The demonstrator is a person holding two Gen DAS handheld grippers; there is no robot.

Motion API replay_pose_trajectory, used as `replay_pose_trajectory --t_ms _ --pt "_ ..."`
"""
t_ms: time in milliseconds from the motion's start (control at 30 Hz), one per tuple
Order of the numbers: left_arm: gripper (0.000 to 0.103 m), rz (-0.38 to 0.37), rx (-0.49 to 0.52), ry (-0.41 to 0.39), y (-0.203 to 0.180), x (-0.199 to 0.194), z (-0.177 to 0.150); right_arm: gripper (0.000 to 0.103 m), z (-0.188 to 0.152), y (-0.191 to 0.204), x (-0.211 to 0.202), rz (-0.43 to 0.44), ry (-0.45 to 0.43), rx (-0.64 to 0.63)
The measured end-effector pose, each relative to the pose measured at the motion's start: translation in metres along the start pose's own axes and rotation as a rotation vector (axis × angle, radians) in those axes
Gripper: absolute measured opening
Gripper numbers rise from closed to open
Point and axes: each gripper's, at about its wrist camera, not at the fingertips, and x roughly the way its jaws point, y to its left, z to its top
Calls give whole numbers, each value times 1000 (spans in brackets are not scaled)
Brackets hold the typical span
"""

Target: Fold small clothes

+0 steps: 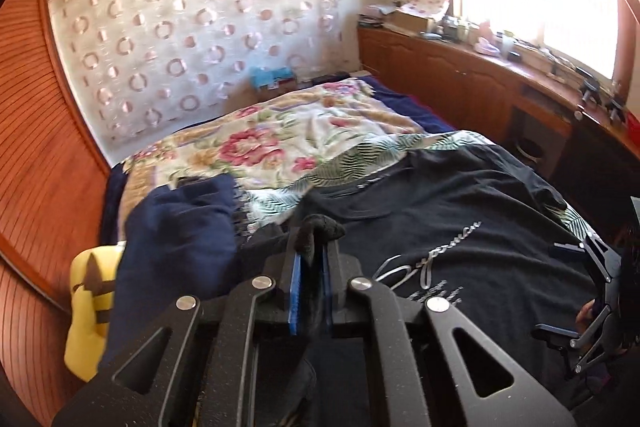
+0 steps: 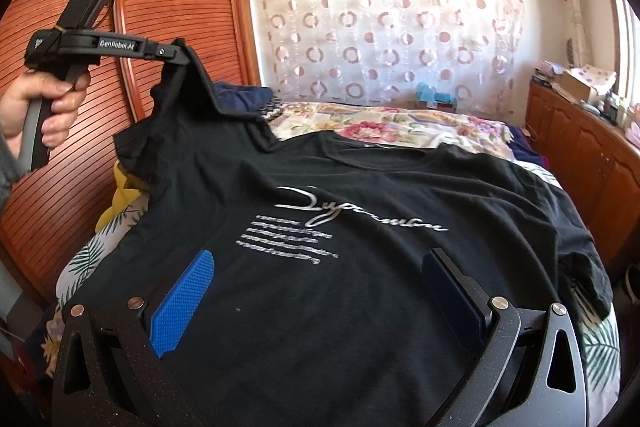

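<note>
Left hand-held gripper (image 1: 311, 227) is raised, jaws clamped on a fold of black fabric; a hand (image 2: 38, 107) grips its handle. Right hand-held gripper (image 2: 320, 283) sits low, jaws spread wide.

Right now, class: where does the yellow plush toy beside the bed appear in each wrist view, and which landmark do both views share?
Left wrist view: yellow plush toy at lower left, beside the navy cloth.
Right wrist view: it peeks out at mid-left, under the lifted sleeve of the black T-shirt.
Shared landmark: the ring-patterned curtain.
</note>
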Motion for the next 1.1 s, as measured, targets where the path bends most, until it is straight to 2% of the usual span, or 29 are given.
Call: replay_pose_trajectory --t_ms 67,133,167,200,233,300,500,600,733,800,900,933,1033,1100 --pt "24 -29 2 -1 -10 0 0 103 -2 -1 -2 -13 1 2" --pt "43 -29 16 -3 -14 -2 -1 103 -3 -4 -4 -24 2 5" --pt "45 -23 23 -11 -16 -4 -3 103 -3 -4 -3 -29 3 9" --pt "52 -21 27 -17 -16 -7 -5 103 -3 -5 -3 -30 4 13" --pt "64 -18 23 -15 -15 -8 -6 103 -2 -6 -3 -31 4 18" --pt "80 -10 9 -25 -10 -12 -13 103 0 -3 -2 -33 8 23" --pt "81 -8 -42 -38 -8 -16 -49 103 7 -6 5 -38 33 29" --pt "81 -37 -68 -23 -11 -11 -74 100 11 -11 11 -30 56 39" --pt "81 -48 -89 12 -21 2 -107 81 19 -18 20 7 80 44" --pt "81 -41 -86 40 -26 12 -121 75 23 -21 26 23 96 43" --pt "81 -31 -94 94 -28 28 -137 60 29 -26 44 59 140 43" --pt "81 -27 -101 110 -28 33 -141 53 30 -27 50 70 159 45" --pt "81 -29 -128 145 -24 44 -150 44 33 -26 77 102 230 50" --pt "81 -22 -138 166 -22 50 -155 44 36 -26 93 104 269 45"
